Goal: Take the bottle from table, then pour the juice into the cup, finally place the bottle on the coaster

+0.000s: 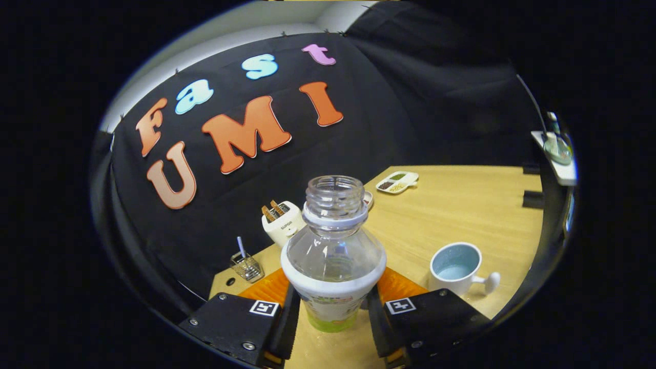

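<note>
Fingers [287,320] of our gripper [332,318] press both sides of an uncapped clear bottle [333,251], grasping it at its labelled lower body; it stands upright between them over the wooden table [461,215]. At two o'clock from the bottle we see a pale blue cup [456,267], handle pointing right. An orange coaster [397,284] peeks out just behind the bottle. At eleven o'clock sits a white toaster [282,221], with a wire holder [247,265] nearer left.

The gripper view is riding on the gripper [332,312], tilted, looking forward along its two fingers [287,320] across the wooden table [461,215] toward the booth's black wall, sitting very near the uncapped bottle [333,256] between them.
</note>
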### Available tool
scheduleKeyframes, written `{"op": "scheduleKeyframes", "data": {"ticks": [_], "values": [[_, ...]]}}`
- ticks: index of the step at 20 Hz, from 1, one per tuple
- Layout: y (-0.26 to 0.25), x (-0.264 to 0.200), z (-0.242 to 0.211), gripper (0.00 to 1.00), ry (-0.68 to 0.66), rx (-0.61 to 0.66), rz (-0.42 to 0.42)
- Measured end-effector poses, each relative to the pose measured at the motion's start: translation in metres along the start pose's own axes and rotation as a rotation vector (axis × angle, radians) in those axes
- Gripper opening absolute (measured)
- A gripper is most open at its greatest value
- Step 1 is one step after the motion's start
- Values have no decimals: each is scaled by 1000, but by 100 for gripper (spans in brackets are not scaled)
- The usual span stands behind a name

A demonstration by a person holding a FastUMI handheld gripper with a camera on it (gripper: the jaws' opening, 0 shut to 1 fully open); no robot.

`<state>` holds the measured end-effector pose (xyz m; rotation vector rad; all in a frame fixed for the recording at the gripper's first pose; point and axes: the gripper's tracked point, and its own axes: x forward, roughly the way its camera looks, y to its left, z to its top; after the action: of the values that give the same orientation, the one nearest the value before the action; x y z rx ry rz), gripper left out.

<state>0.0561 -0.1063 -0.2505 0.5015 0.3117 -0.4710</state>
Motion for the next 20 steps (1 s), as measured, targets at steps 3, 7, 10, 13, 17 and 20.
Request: {"op": "scheduleKeyframes", "data": {"ticks": [3,7,10,13,17,20], "values": [[8,7,9,61,-74,-127,-22],[3,27,-2,63,-70,-271,-72],[-2,46,-10,63,-57,-355,-115],[-5,65,-24,63,-13,-404,-136],[-11,86,-39,64,29,-421,-168],[-14,96,-48,66,58,-392,-162]]}}
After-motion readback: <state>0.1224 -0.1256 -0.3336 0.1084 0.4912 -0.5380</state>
